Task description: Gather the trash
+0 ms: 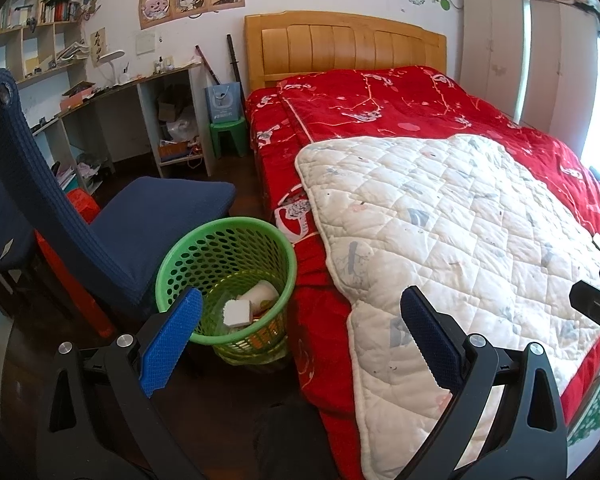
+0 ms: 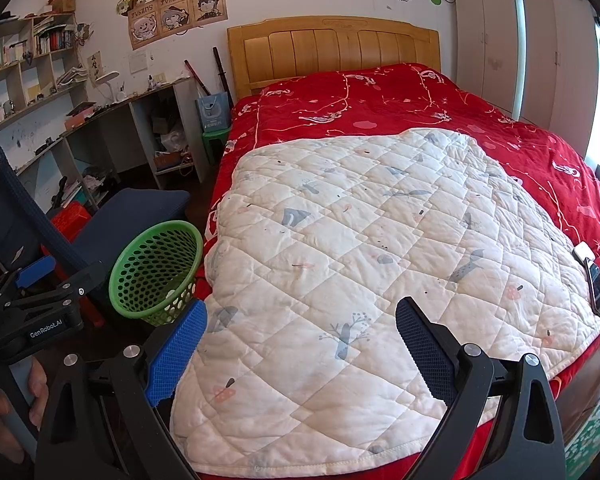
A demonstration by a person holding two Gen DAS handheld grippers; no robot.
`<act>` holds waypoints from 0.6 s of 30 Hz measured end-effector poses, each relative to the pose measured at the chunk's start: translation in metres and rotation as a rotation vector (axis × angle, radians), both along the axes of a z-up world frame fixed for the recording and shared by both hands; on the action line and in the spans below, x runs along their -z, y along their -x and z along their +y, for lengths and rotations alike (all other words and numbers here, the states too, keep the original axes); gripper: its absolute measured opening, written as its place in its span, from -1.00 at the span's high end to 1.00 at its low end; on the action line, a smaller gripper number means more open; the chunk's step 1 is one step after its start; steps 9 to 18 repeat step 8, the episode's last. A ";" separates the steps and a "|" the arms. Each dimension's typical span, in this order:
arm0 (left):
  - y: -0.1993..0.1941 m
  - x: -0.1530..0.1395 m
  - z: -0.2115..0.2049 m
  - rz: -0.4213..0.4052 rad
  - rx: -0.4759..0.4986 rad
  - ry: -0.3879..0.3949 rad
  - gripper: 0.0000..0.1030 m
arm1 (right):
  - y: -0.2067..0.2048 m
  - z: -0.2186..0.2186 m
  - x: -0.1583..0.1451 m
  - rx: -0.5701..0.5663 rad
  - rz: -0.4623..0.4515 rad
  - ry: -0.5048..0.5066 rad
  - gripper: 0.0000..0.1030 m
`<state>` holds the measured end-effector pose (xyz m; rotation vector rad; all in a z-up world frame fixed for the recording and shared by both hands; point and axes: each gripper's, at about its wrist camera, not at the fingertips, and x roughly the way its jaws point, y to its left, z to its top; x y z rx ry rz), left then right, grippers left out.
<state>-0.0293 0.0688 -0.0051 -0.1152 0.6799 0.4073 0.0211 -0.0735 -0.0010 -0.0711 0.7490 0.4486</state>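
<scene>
A green perforated waste basket (image 1: 168, 268) stands on the floor between the blue chair and the bed. It holds a white paper cup (image 1: 262, 294), a white box (image 1: 236, 313) and other scraps. It also shows in the right wrist view (image 2: 156, 268). My left gripper (image 1: 300, 340) is open and empty, held above the basket and the bed's edge. My right gripper (image 2: 300, 350) is open and empty over the white quilt (image 2: 360, 248). The left gripper also shows at the left of the right wrist view (image 2: 32, 296).
A red bedspread (image 1: 400, 104) covers the bed with a wooden headboard (image 1: 344, 46). A blue chair (image 1: 140, 220) stands left of the basket. A phone (image 2: 598, 288) lies at the quilt's right edge. A cluttered desk (image 1: 112, 92) and green stool (image 1: 228, 136) stand behind.
</scene>
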 end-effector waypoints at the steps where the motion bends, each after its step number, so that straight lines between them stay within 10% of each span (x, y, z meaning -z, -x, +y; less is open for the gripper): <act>1: 0.000 0.000 0.000 0.000 0.001 0.001 -0.90 | 0.000 0.000 0.000 0.000 0.002 -0.001 -0.79; 18: -0.002 0.000 -0.001 0.001 0.005 0.003 -0.90 | 0.001 0.001 0.000 0.000 0.005 -0.001 -0.79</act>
